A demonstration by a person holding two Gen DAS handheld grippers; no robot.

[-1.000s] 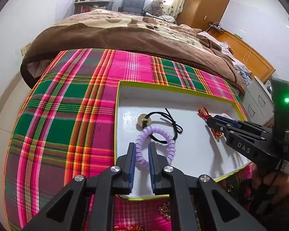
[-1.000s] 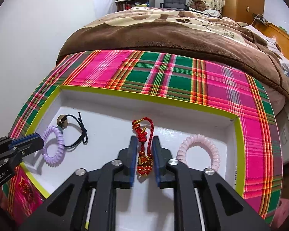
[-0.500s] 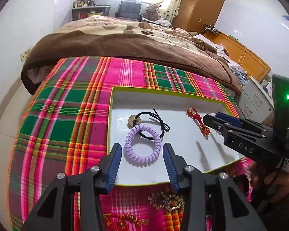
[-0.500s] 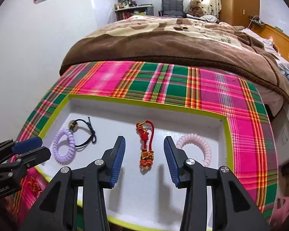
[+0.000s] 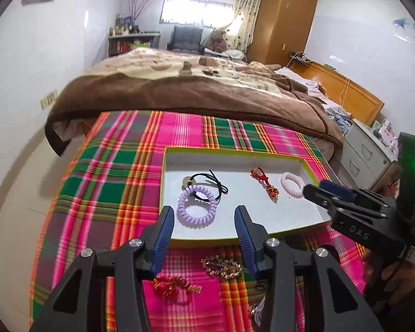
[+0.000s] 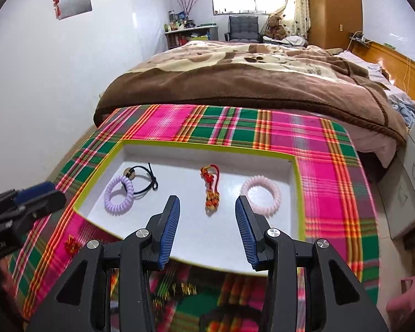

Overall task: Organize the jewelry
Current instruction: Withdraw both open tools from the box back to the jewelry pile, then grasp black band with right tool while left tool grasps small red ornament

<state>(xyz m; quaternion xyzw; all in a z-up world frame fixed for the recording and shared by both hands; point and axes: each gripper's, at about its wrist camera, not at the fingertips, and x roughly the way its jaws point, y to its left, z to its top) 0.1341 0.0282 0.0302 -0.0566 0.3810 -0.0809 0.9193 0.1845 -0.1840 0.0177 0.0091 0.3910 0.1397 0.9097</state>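
A white tray with a yellow-green rim lies on a plaid cloth. In it lie a purple coil band, a black cord with a gold disc, a red knotted charm and a pink coil band. My left gripper is open and empty, above the tray's near rim behind the purple band. My right gripper is open and empty, above the tray behind the red charm.
Loose pieces lie on the cloth in front of the tray: a gold brooch, a red-gold ornament and a small red charm. A bed with a brown blanket stands behind. Grey drawers stand at the right.
Both grippers opened, letting go of the purple band and the red charm in the tray, then drew back and up from the tray.
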